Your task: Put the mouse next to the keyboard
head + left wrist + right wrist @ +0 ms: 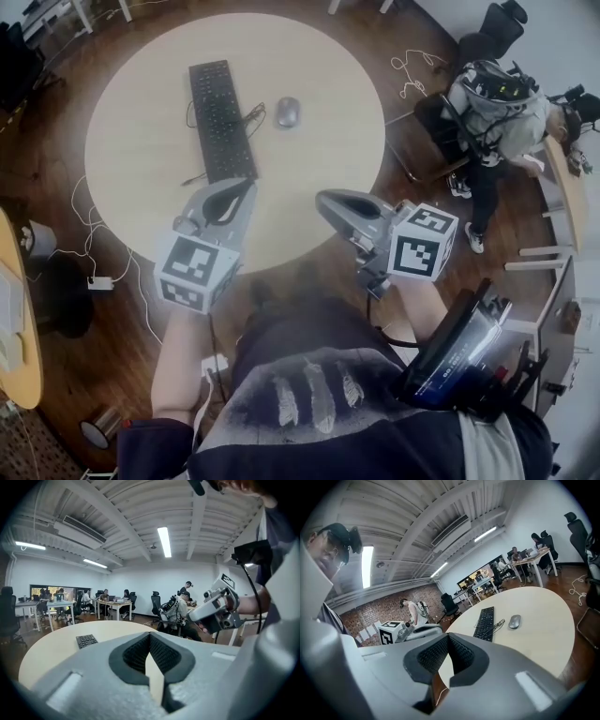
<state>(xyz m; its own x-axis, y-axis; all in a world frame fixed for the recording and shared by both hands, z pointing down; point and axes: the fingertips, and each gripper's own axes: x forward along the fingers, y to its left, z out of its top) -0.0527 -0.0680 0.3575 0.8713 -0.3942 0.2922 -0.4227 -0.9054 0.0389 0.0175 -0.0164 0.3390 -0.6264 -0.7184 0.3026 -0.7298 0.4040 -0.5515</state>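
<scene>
Grey and low, the mouse [288, 112] lay on the table [328, 187] near the keyboard [222, 120], well beyond the left gripper [239, 189] and right gripper [330, 202], both closed on nothing, so the right one likely needed opening wide before reaching.

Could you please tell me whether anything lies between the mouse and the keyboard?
Yes: a tangle of dark cable lies between the mouse and the right edge of the keyboard.
</scene>
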